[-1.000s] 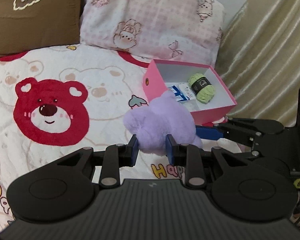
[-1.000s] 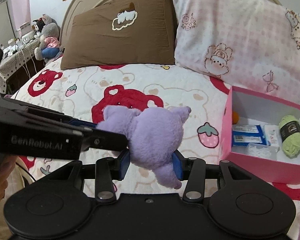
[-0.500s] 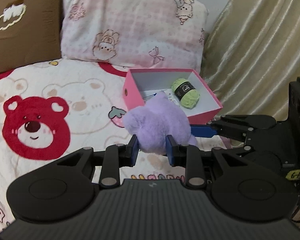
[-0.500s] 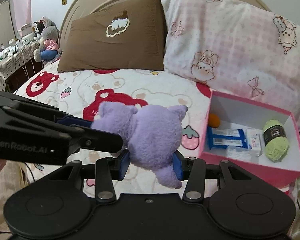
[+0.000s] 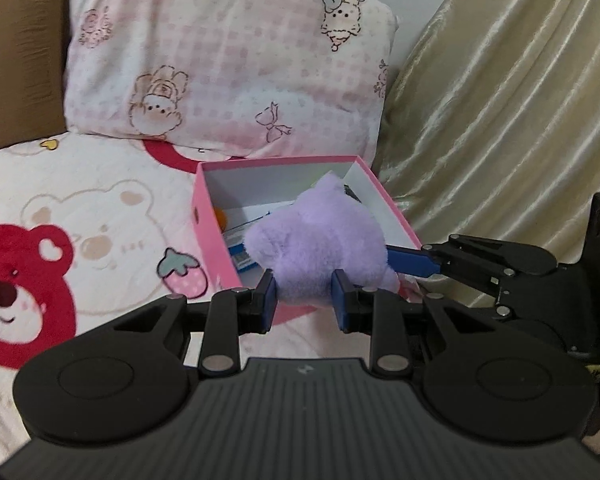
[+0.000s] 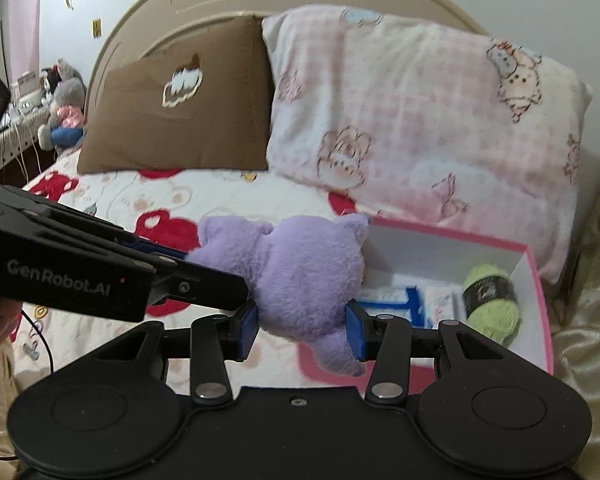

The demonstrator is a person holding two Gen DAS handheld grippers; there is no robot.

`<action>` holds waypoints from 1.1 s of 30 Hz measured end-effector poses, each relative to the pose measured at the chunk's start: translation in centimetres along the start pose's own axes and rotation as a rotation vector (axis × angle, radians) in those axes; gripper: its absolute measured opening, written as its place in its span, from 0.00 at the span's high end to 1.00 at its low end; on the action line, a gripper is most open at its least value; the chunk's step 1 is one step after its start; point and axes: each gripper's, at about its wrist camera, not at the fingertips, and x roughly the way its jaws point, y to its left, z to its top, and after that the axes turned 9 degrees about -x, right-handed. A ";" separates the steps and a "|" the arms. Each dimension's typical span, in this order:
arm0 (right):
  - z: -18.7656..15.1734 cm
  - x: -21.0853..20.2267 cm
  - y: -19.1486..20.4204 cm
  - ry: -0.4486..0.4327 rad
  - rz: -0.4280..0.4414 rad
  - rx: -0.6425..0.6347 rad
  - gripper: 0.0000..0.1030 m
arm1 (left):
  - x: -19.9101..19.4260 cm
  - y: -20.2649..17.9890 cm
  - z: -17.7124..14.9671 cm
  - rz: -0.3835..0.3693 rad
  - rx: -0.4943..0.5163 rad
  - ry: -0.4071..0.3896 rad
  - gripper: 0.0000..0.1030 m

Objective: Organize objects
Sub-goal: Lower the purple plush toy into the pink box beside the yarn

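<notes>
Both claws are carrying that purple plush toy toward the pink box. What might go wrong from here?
1. The pink box already holds a green yarn ball and blue-and-white packets; the purple plush toy may land on them and stick out.
2. The left gripper and right gripper both clamp the toy; uneven release could let it swing outside the box.
3. The box sits on soft bedding, so a bump to its wall might tip it.
</notes>
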 end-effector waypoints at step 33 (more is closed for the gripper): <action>-2.7 17.7 -17.2 0.267 0.019 0.167 0.52 | 24.0 1.3 5.5 0.085 -0.249 0.176 0.74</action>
